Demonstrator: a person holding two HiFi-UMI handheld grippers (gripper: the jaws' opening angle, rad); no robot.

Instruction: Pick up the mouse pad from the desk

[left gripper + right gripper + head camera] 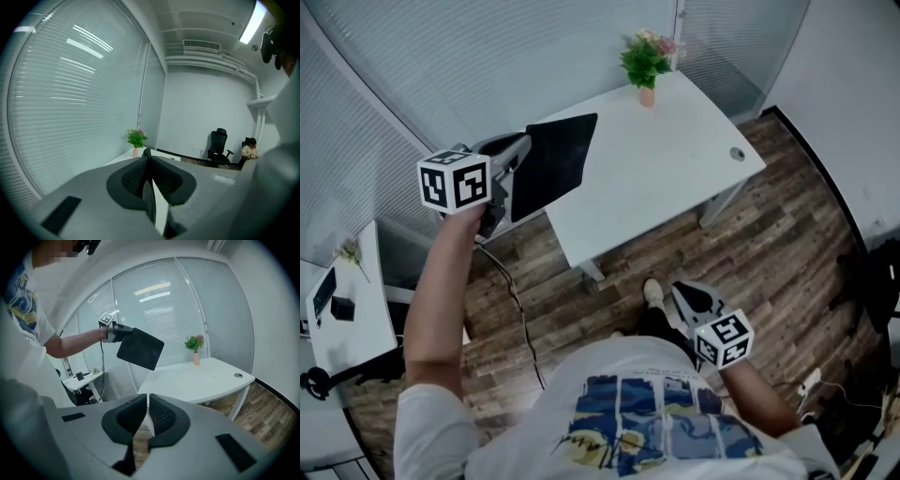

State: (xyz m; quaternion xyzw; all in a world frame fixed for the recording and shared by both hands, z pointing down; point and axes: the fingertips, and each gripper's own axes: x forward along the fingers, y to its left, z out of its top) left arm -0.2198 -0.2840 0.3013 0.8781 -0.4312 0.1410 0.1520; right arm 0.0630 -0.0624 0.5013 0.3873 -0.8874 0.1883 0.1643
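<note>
My left gripper [520, 173] pinches the pad [555, 159] by one edge, up clear of the desk [675, 159], so a swing could slip it out; my right gripper [684, 296] hangs closed, empty.

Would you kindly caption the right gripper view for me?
Left gripper holds the black mouse pad clear of the white desk.
</note>
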